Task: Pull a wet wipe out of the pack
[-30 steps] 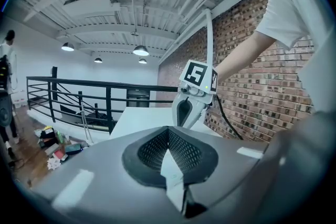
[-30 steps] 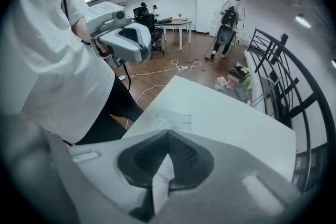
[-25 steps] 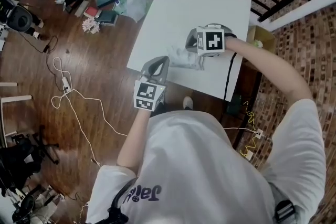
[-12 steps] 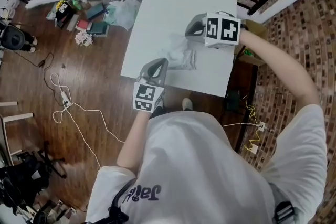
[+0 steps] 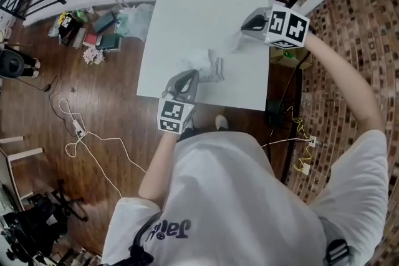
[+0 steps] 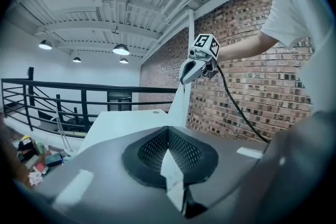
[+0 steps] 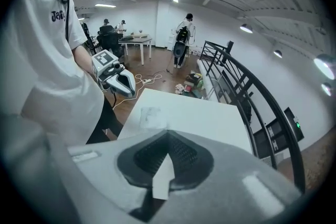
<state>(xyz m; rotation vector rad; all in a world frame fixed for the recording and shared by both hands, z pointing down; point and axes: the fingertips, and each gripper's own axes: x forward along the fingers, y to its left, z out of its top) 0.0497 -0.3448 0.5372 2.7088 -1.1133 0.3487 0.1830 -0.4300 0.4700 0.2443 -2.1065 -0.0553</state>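
The left tongs (image 5: 191, 78) sit at the near edge of the pack (image 5: 207, 65), which lies on the white counter (image 5: 206, 3) close to the person's side. From the head view their pads cannot be read. The left gripper view shows them pressed together on a white scrap with faint print, apparently the pack's own edge.

Up and to the right of the pack, the wet wipe (image 6: 180, 99) is plain only in the left gripper view, as a pale strip rising from behind the left tongs. In the head view it almost disappears against the white counter.

Further right of the pack and well above it, the right tongs (image 5: 245, 28) point steeply down. Their own view shows the pads closed tight on the wipe's end, a white tongue sticking out between them. The pack shows there as a dull patch on the counter below.

Each view adds its own surroundings. The head view shows clutter (image 5: 100, 34) and a white cable (image 5: 78, 131) on the wood floor left of the pack. The left gripper view shows a brick wall (image 6: 247, 107) behind the raised wipe. The right gripper view shows a black railing (image 7: 247, 97) and people (image 7: 182, 39) far beyond the pack.
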